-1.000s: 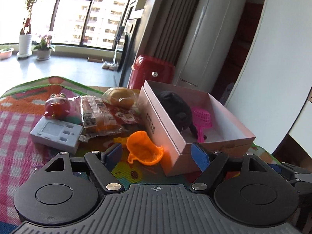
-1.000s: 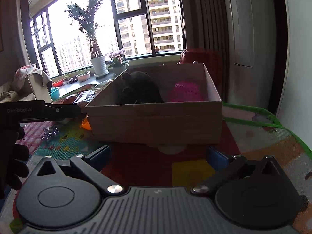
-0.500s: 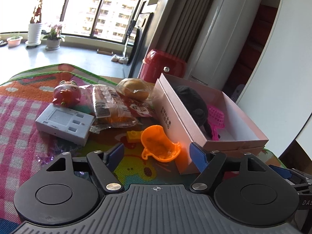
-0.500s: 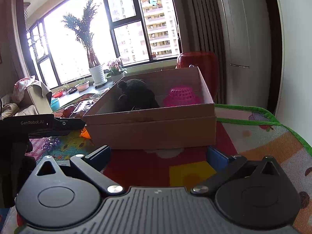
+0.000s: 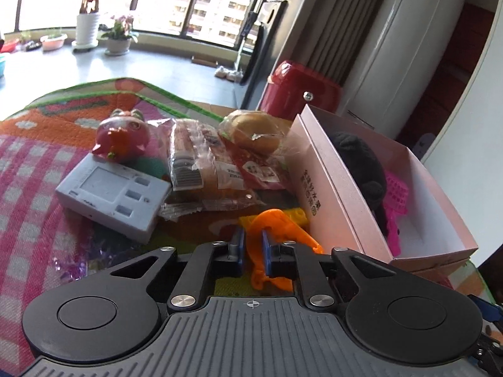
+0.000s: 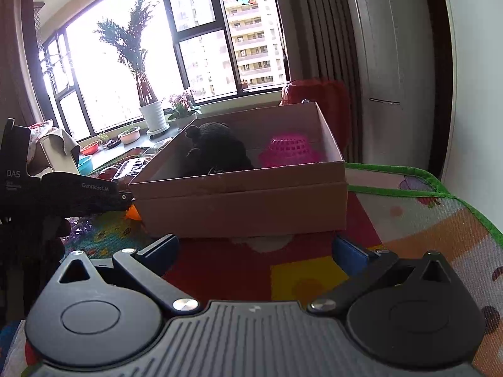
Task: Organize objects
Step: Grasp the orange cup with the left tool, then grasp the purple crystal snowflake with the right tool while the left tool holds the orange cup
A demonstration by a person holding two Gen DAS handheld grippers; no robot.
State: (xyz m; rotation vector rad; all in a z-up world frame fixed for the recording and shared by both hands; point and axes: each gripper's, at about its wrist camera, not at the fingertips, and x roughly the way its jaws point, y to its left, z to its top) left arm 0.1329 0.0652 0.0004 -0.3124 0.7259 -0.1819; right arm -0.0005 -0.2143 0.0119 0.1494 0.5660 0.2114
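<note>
My left gripper [image 5: 251, 249] is shut on the rim of an orange plastic scoop [image 5: 284, 232] on the play mat, just left of a pink cardboard box [image 5: 327, 188]. The box holds a black plush toy [image 5: 361, 160] and a pink mesh scoop [image 5: 397, 194]. In the right wrist view the box [image 6: 245, 201] stands ahead, with the plush [image 6: 217, 150] and pink scoop [image 6: 289, 150] inside. My right gripper [image 6: 254, 251] is open and empty above the mat, short of the box. The left gripper's body [image 6: 63, 191] shows at the left.
On the mat left of the box lie a grey device [image 5: 113, 198], a pink toy [image 5: 121, 138], wrapped snacks [image 5: 201, 163], a wrapped bun [image 5: 254, 132] and a yellow block [image 5: 298, 213]. A red bin [image 5: 301, 91] stands behind the box. The mat's green edge [image 6: 440, 188] runs at right.
My left gripper has moved forward to the orange scoop and closed from wide open onto its rim. My right gripper stays open and has shifted only slightly.
</note>
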